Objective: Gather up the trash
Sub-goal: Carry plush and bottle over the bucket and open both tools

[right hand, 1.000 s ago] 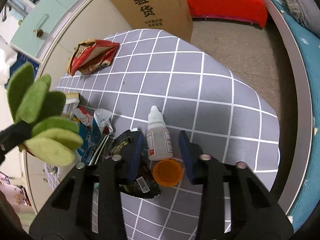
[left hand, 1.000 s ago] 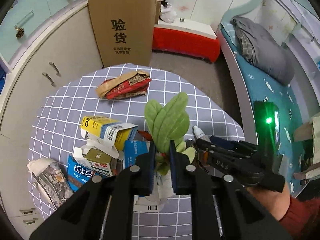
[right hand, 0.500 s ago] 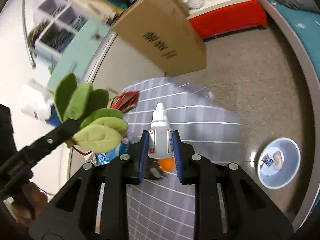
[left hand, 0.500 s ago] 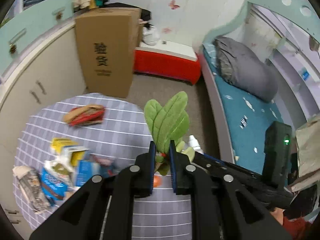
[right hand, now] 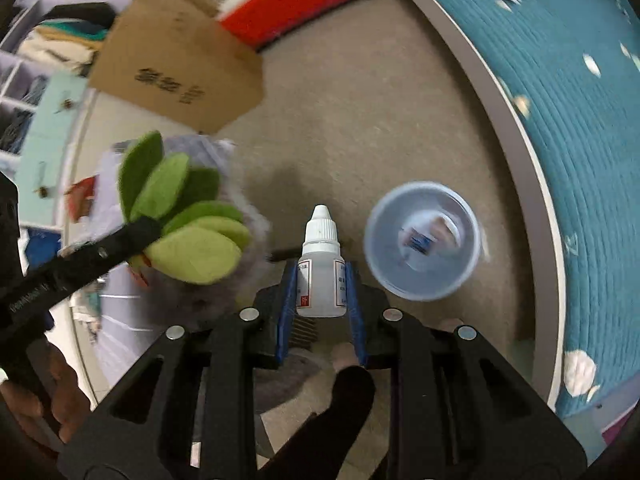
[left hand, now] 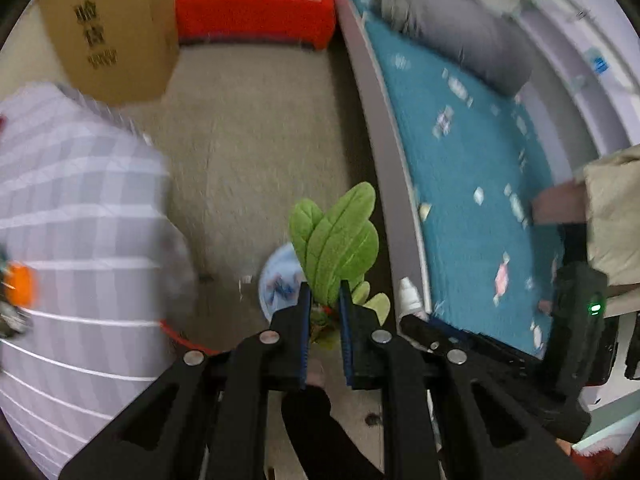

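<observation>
My left gripper (left hand: 323, 294) is shut on a green felt plant (left hand: 335, 240), whose leaves stick up past the fingertips. My right gripper (right hand: 321, 270) is shut on a small white dropper bottle (right hand: 321, 272), held upright by its body. Both hang over the carpeted floor, off the table's edge. A pale blue round bin (right hand: 423, 240) with a few scraps inside stands on the floor just right of the bottle; in the left wrist view the bin (left hand: 276, 280) is partly hidden behind the plant. The felt plant (right hand: 180, 208) and left gripper show at the left of the right wrist view.
The checked table (left hand: 72, 208) lies to the left, with an orange cap (left hand: 20, 284) and wrappers near its edge. A bed with a teal cover (left hand: 472, 168) runs along the right. A tall cardboard box (left hand: 108, 28) and a red bench (left hand: 256, 16) stand farther back.
Both grippers swung right off the table and down toward the floor, carrying the plant and the bottle. The right gripper closed on the bottle early in that second. The bin has come into view.
</observation>
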Demonstrator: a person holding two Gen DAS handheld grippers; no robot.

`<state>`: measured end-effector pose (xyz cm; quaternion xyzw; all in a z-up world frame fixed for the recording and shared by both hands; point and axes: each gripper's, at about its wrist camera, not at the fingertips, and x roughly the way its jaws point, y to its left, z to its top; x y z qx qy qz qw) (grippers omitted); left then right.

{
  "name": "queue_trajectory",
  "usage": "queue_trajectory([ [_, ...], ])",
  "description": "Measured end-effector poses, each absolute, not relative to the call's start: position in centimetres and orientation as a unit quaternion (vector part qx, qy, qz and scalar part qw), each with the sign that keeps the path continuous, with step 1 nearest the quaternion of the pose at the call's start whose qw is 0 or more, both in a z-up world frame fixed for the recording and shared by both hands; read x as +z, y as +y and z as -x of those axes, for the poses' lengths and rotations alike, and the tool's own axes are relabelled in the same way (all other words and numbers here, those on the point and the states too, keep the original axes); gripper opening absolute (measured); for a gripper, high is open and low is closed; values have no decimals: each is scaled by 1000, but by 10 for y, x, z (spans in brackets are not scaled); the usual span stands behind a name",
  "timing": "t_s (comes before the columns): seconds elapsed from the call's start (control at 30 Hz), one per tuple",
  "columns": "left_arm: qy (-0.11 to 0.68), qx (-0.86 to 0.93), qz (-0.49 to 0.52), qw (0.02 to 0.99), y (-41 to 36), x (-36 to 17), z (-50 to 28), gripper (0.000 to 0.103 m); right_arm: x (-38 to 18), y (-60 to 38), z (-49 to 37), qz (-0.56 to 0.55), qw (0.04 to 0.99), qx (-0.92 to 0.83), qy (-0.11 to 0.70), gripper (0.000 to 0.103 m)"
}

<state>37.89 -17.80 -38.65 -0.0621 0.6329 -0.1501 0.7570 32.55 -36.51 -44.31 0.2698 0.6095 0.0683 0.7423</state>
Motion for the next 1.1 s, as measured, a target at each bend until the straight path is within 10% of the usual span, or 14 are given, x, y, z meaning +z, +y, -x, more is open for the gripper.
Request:
queue_trajectory([
  [0.2, 686, -133, 34, 715, -211, -463, -378, 13, -500, -383, -330, -276, 724, 50, 631, 27],
  [0.3, 700, -126, 28, 703, -218, -487, -379, 13, -522, -392, -333, -289, 713, 35, 638, 58],
  [1.1, 745, -126, 22, 655, -281, -554, -376, 23, -530, -455, -298, -247, 732, -22, 634, 60],
])
